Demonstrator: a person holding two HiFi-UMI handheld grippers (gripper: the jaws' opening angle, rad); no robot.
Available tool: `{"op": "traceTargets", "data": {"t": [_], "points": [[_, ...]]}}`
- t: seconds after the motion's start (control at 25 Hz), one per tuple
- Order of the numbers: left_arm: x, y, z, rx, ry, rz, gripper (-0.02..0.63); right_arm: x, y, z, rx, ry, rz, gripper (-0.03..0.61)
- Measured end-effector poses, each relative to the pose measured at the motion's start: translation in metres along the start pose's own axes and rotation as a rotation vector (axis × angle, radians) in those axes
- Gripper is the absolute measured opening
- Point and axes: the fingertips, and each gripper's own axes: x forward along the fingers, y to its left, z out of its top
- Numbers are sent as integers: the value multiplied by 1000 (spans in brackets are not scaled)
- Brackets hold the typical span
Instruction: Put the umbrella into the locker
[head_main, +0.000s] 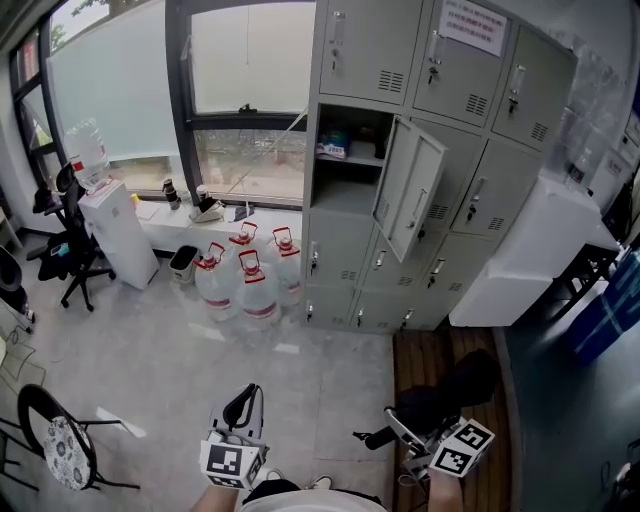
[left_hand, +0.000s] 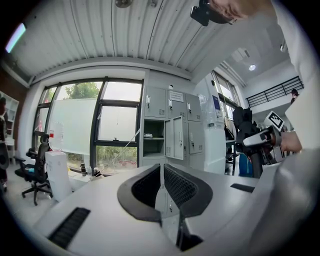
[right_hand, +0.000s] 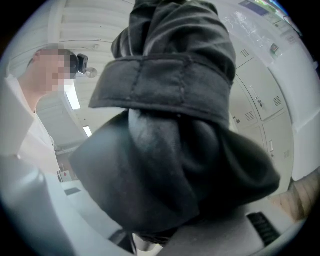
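Firmly clamped, umbrella (right_hand: 170, 150) between right gripper (head_main: 405, 432) jaws

Umbrella (right_hand: 165, 150): black, folded, strap (right_hand: 160, 90) wrapped round it, held off the floor, well apart from locker bank (head_main: 450, 210), in front of its right half. Bank: grey steel, one middle compartment (head_main: 345, 195) open, door (head_main: 408, 185) swung out.

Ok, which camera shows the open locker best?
The head view: the open locker shows whole and unblocked. The left gripper view has it small and distant beyond the jaws. In the right gripper view the umbrella blocks it.
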Motion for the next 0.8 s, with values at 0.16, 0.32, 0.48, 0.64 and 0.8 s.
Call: {"op": "traceTargets", "data": {"t": [0.16, 0.32, 0.48, 0.64, 0.8], "points": [[4, -15, -4, 2, 5, 5, 41, -3, -8, 0, -20, 7, 12, 207], [10, -21, -2, 12, 2, 4, 41, 0, -16, 1, -11, -1, 19, 207], [24, -11, -11, 1, 20, 7, 41, 12, -27, -3, 3, 3, 16, 207], [60, 3, -23, -18, 37, -15, 41, 33, -47, -3, 5, 19, -8, 207], [121, 18, -26, -24, 38, -64, 41, 70, -78, 4, 7, 34, -39, 207]]}}
